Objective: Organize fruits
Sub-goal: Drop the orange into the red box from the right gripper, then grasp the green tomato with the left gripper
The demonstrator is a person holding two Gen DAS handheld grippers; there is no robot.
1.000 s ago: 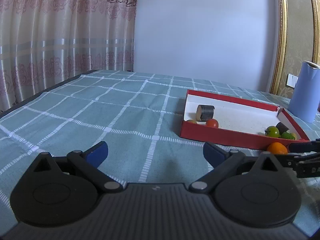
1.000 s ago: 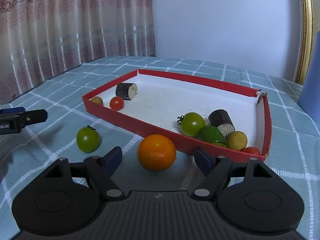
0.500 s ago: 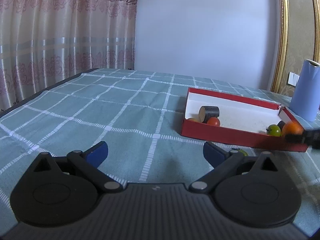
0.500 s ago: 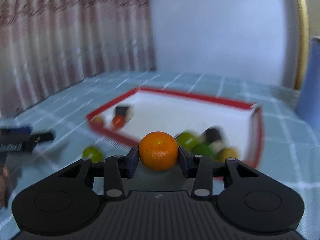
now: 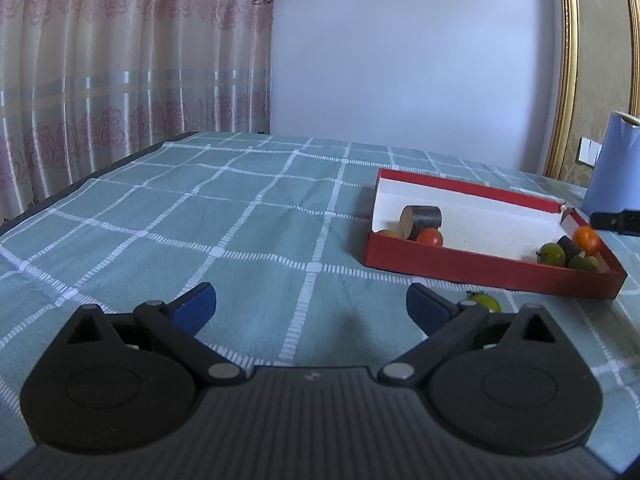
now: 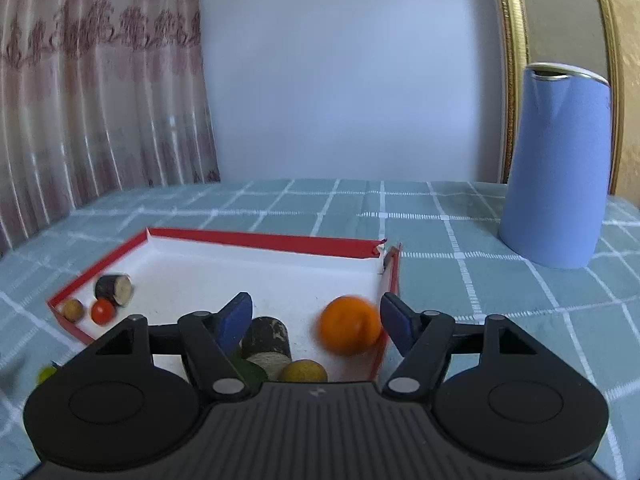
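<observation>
Jaws of the right gripper (image 6: 316,322) have just been opening and stand apart over the red tray (image 6: 264,240), pads clear of the blurred orange (image 6: 349,331) between them, near the right pad. Jaws of the left gripper (image 5: 311,306) gape wide over the checked surface (image 5: 200,216), holding nothing. One green tomato (image 5: 484,303) lies outside the tray.

Matt woven checked tablecloth (image 5: 240,216); red cardboard tray (image 6: 256,240) with white inside; glossy orange (image 6: 349,331).
</observation>
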